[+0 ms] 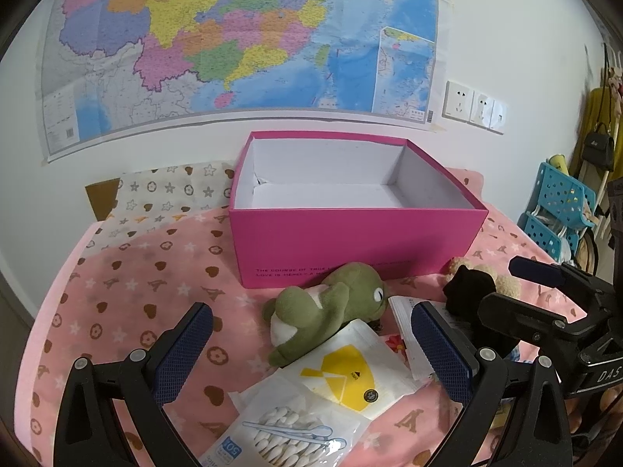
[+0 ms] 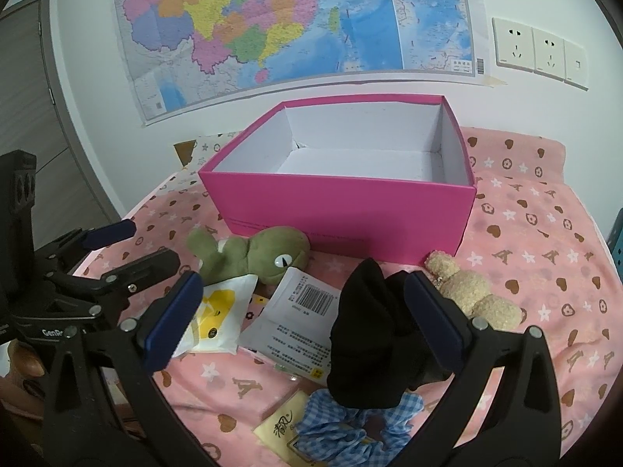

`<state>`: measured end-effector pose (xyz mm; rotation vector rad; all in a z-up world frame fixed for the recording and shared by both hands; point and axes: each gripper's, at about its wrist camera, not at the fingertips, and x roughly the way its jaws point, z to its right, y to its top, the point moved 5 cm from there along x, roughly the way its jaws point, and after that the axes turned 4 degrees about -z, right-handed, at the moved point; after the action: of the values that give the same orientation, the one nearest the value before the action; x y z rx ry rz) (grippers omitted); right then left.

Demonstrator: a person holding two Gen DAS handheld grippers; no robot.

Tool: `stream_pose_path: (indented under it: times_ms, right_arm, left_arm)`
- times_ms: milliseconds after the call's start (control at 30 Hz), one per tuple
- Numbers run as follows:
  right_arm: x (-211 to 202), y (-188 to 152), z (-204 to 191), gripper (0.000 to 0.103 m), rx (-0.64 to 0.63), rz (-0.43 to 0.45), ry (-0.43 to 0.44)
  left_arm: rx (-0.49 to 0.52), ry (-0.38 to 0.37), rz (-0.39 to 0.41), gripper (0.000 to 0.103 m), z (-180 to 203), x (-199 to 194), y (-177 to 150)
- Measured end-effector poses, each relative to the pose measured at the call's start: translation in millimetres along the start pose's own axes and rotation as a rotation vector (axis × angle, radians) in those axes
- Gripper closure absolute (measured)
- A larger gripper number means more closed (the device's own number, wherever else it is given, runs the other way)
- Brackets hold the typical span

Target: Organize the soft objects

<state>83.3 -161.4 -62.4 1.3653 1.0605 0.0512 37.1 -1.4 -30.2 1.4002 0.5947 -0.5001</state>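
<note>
An open pink box [image 1: 350, 241] [image 2: 350, 214] with an empty white inside stands on the pink bedspread. In front of it lie a green plush frog [image 1: 327, 307] [image 2: 264, 257], a black knit hat [image 2: 370, 334] [image 1: 467, 292], a tan teddy bear [image 2: 467, 292] [image 1: 502, 276] and a blue checked scrunchie [image 2: 350, 424]. My left gripper [image 1: 311, 354] is open and empty, just short of the frog. My right gripper [image 2: 307, 323] is open and empty, with the hat against its right finger [image 2: 432, 327].
Flat packets lie among the toys: a white and yellow wipes pack [image 1: 350, 373], a cotton swab bag [image 1: 288, 436], a barcoded sachet [image 2: 300, 311], a yellow tissue pack [image 2: 280, 424]. A wall map [image 1: 233, 39] hangs behind. Blue baskets [image 1: 557, 210] stand at right.
</note>
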Motion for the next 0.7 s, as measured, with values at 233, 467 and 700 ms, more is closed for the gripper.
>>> stream_pose_path:
  times_ms: [233,467,700]
  right_arm:
    - [0.7,1.2,0.8,0.000,0.000,-0.001,0.012]
    - [0.4,1.5,1.3,0.000,0.004,-0.001,0.022]
    - [4.9,1.6,-0.3,0.000,0.001,-0.015,0.029]
  left_arm:
    - [0.000,0.001,0.000,0.000,-0.2,0.1,-0.6]
    - [-0.003,0.001,-0.002,0.000,-3.6,0.6,0.2]
    - [-0.010,0.002,-0.008,0.000,-6.8,4.9,-1.6]
